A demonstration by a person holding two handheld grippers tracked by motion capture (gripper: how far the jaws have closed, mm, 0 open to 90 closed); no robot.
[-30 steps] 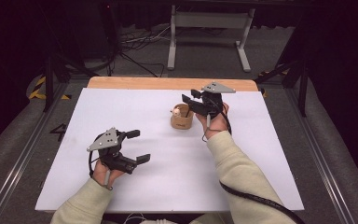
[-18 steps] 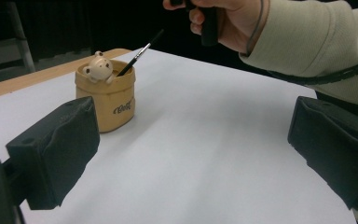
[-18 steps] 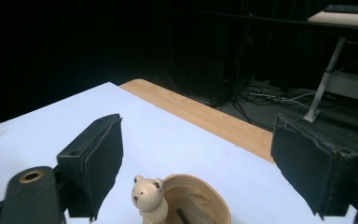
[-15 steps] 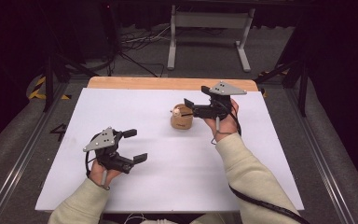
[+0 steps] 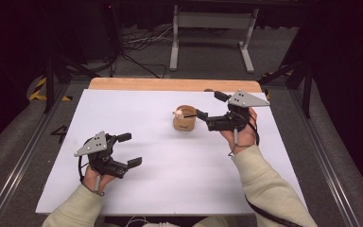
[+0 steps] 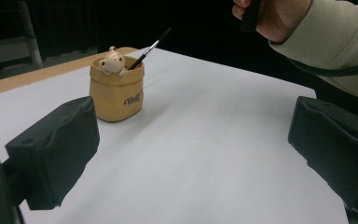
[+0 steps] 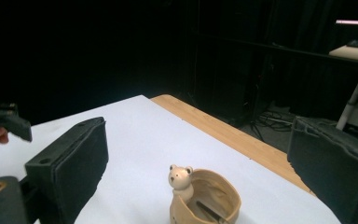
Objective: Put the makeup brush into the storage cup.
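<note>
Now you have the white table top [image 5: 179,184] broadly bare, its wooden far edge [image 5: 170,84] just behind the tan bear cup [image 5: 184,118], so room lies toward you. Your right gripper [image 5: 208,111], just beside the cup, has just been opening, its jaws wide with nothing between. Your left gripper [image 5: 130,150] waits well apart, jaws spread. A thin brush [image 6: 149,49] leans inside the cup.

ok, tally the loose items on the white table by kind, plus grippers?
Tan bear pot: 1
Paintbrush, standing in the pot: 1
Grippers: 2, the left gripper and the right gripper, both open with nothing between the jaws
Total: 4
</note>
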